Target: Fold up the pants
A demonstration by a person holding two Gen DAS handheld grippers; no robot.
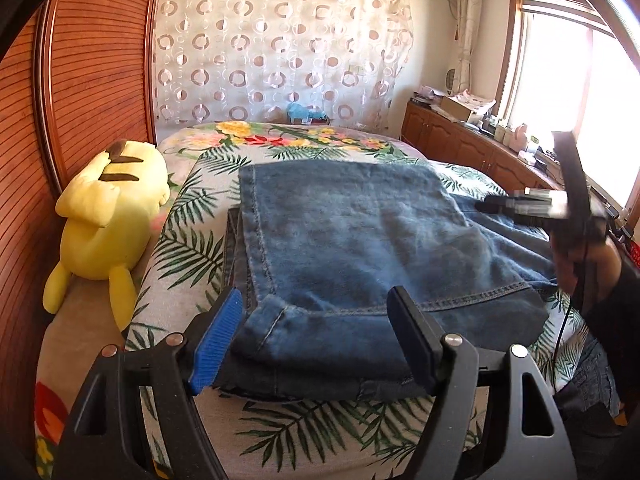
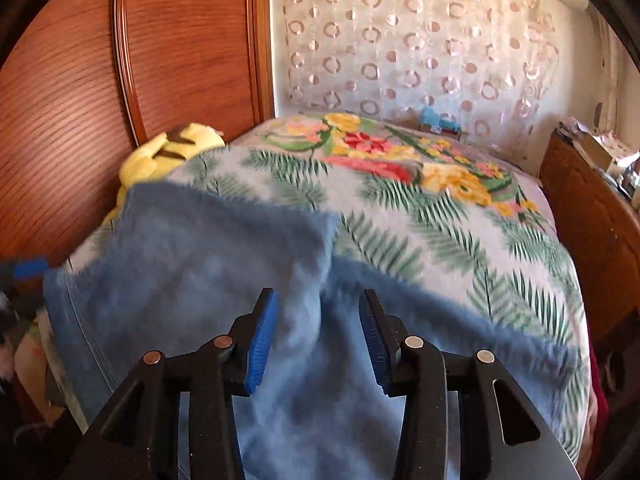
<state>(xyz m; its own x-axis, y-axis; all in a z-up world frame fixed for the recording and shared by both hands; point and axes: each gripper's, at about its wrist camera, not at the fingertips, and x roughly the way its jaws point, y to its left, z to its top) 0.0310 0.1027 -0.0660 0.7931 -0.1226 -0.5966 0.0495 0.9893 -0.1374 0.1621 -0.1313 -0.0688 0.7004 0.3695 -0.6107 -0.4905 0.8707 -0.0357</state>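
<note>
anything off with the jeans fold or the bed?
Mostly tidy. The jeans lie folded on the floral bedspread, but the top layer sits skewed, leaving darker layers exposed at the left edge. Both grippers, left and right, are open.

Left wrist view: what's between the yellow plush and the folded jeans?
Only bare floral bedspread. The yellow plush lies at the bed's left edge, apart from the jeans, with nothing else between them in the left wrist view.

I find no writing, label, brand or number that I can read in either view. The small items on the far cabinet [image 1: 460,128] are too blurred to tell.
</note>
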